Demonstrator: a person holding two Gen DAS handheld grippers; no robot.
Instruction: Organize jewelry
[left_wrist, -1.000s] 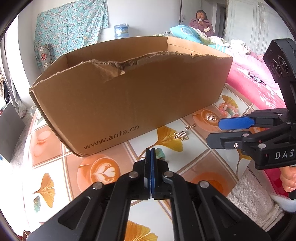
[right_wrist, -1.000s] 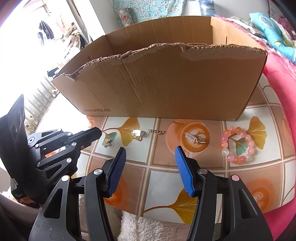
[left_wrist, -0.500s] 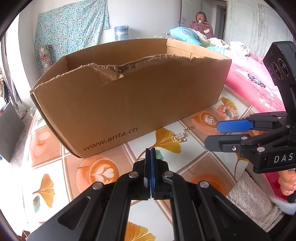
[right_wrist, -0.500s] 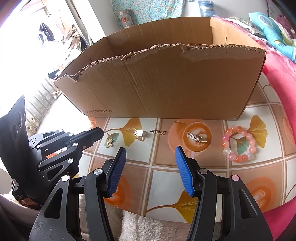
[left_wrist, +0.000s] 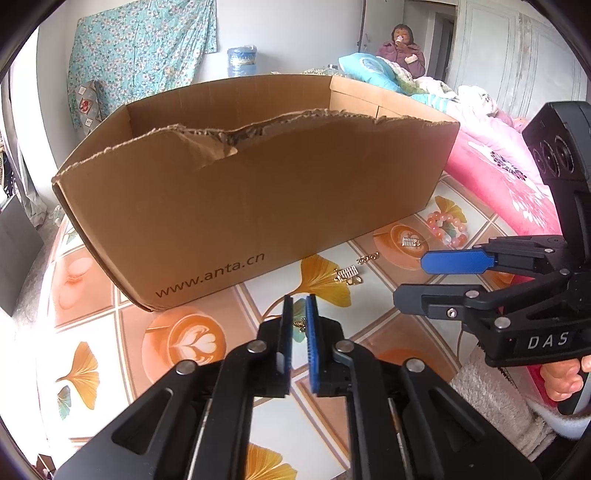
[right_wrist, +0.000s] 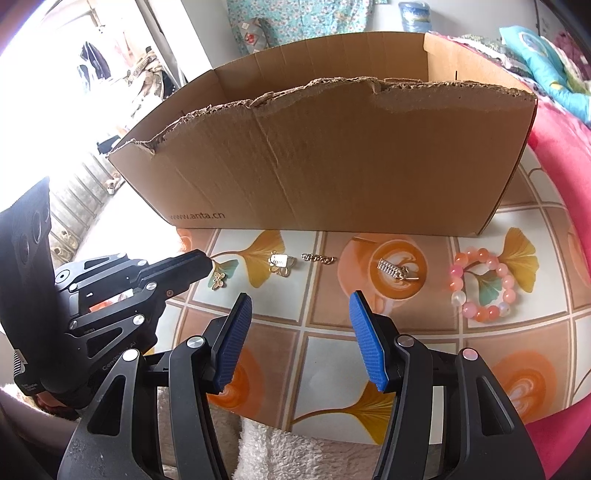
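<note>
Left jaws opening, butterfly charm (right_wrist: 219, 279) beyond

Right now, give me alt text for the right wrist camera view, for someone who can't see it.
A torn-edged cardboard box stands on a tiled table, with jewelry laid out in front of it: a butterfly charm, gold pieces, a short chain, a clip and a pink bead bracelet. The right gripper hangs open in the foreground, the left gripper beside the charm.
</note>
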